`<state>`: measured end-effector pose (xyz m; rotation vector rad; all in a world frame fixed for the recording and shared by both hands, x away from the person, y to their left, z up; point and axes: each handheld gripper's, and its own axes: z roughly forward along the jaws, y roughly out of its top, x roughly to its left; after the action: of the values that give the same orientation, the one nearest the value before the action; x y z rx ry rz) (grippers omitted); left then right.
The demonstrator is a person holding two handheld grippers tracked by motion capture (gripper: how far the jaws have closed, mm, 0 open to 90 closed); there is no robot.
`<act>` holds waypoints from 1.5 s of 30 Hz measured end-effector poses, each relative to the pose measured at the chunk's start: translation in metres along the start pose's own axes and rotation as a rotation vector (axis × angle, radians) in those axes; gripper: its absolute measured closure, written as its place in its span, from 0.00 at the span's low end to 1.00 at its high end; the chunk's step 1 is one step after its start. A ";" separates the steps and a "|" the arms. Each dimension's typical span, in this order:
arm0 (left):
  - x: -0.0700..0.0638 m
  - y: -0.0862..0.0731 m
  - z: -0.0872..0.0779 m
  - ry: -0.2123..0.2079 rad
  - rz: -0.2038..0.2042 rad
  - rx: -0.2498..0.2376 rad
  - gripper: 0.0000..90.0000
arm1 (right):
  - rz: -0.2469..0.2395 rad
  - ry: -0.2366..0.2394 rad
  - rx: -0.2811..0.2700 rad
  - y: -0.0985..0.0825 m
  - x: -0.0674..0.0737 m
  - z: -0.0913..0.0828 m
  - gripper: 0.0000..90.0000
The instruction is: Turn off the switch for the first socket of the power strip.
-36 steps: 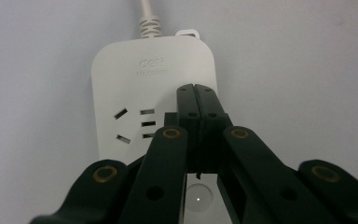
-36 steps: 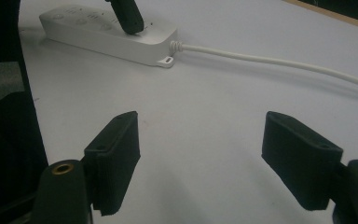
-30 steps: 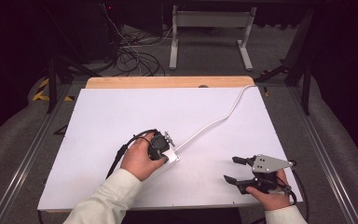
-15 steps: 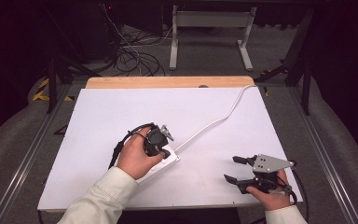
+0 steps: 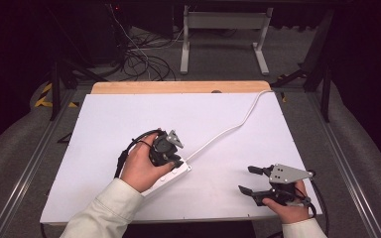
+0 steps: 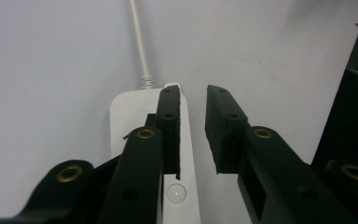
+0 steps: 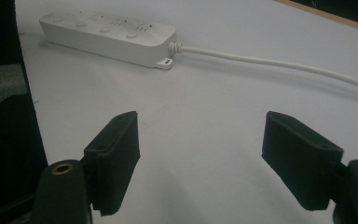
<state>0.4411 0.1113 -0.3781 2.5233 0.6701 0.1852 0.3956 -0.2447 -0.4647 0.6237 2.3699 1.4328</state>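
A white power strip [image 5: 179, 171] lies on the white table top [image 5: 119, 114], and its white cable [image 5: 228, 130] runs off to the back right. My left gripper [image 5: 170, 159] points down just above the strip. In the left gripper view its jaws [image 6: 193, 100] have just been opening and stand a narrow gap apart, pressing on nothing, over the cable end of the strip [image 6: 130, 107]. My right gripper [image 5: 246, 179] rests near the front right edge, open and empty. In the right gripper view, its wide-open gripper [image 7: 200, 140] faces the strip [image 7: 107, 32] and cable [image 7: 270, 60].
A wooden strip [image 5: 178, 87] edges the table's far side. Beyond it on the floor are a tangle of dark cables [image 5: 139, 59] and a metal stand [image 5: 223, 29]. Grey rails run along both sides of the table.
The left hand has lifted its gripper a little above the power strip. The right hand and its gripper have kept still.
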 end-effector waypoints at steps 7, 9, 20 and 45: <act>-0.003 -0.006 -0.010 0.050 0.014 -0.105 0.52 | -0.001 0.002 0.001 0.000 0.000 0.000 0.31; -0.001 -0.010 -0.014 0.057 0.011 -0.154 0.45 | -0.001 0.002 0.000 0.000 0.001 0.000 0.31; 0.003 -0.036 -0.036 0.132 -0.037 -0.346 0.29 | -0.003 0.001 0.004 0.000 0.000 0.001 0.30; 0.025 -0.134 -0.050 0.134 -0.045 -0.613 0.19 | -0.008 0.006 0.005 0.000 0.001 0.001 0.27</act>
<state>0.3932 0.2457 -0.4040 1.9176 0.6066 0.4691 0.3952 -0.2429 -0.4656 0.6118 2.3780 1.4282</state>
